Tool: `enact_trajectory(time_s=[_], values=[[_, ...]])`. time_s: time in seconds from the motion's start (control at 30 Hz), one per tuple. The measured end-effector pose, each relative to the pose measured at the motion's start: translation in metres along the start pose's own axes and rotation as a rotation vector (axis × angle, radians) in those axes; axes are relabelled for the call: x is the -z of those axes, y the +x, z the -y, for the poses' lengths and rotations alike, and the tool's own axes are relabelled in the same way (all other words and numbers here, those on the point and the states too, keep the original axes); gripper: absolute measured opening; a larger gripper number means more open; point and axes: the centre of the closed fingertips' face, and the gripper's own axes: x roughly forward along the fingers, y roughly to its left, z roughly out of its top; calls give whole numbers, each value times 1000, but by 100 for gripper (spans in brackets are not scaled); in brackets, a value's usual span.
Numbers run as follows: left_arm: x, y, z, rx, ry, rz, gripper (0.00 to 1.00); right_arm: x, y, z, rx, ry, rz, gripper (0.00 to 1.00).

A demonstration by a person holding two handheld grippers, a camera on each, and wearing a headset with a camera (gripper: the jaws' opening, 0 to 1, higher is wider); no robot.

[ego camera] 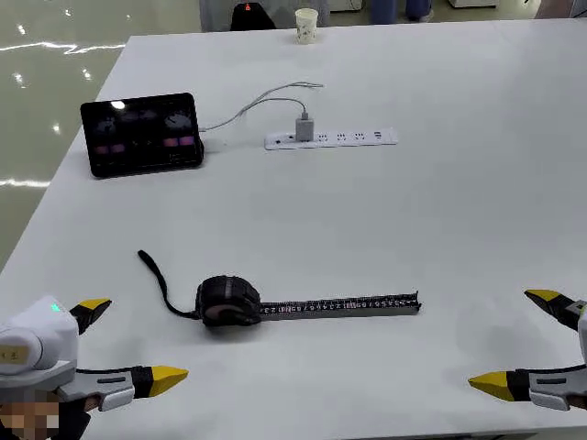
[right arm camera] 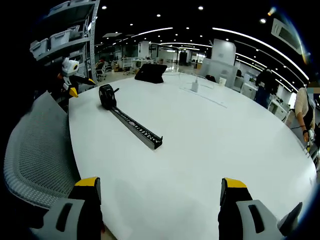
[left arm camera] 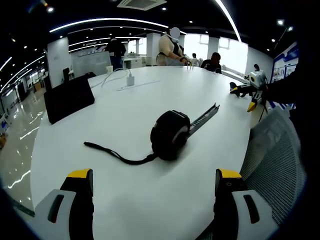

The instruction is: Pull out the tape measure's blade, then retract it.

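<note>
— Where's the tape measure (ego camera: 227, 301)?
— On the table (ego camera: 367, 211), blade (ego camera: 339, 305) drawn out; its markings look too blurred to read.
— And the tongs?
— Left tongs (ego camera: 138, 339) and right tongs (ego camera: 509, 337) both spread, flanking it, apart from it.

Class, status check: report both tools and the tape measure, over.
Left tool open, off the tape measure. Right tool open, apart. Blade out, flat on table. No obstruction.
</note>
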Motion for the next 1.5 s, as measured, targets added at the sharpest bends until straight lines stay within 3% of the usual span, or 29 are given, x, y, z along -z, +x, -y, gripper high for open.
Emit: enact_trajectory(time_s=[0.07,0.17,0.23,0.43,0.53,0.6,0.7,0.83,1.0,1.1,1.2,1.3,1.5], values=[[0,1,2,-1,7,-7,99,0,1,0,-5,-9,-6,99],[-7,0,6,-10,-4,28,99,2,1,0,-20,-5,-37,99],[-5,2,1,-26,-13,22,99,2,1,0,-23,-16,-40,99],[-9,7,5,-42,-12,19,99,-2,1,0,-39,-47,-54,99],[-16,10,5,-73,-21,29,99,-3,3,2,-45,-61,-67,99],[-18,14,3,-110,-82,40,99,-5,5,3,-52,-74,-69,99],[-19,18,7,-122,-73,36,99,-6,8,4,-60,-87,-79,99],[-30,23,11,-136,-104,49,99,-12,11,3,-83,-107,-82,99],[-38,30,1,-212,-75,68,99,-16,15,4,-97,-133,-92,99],[-40,36,8,-191,-118,75,99,-18,19,6,-103,-146,-100,99],[-39,41,12,-203,-121,65,99,-19,22,9,-110,-166,-109,99],[-43,44,17,-198,-125,82,99,-21,24,11,-118,-175,-112,99],[-55,49,14,-249,-116,135,99,-28,28,15,-134,-195,-115,99]])
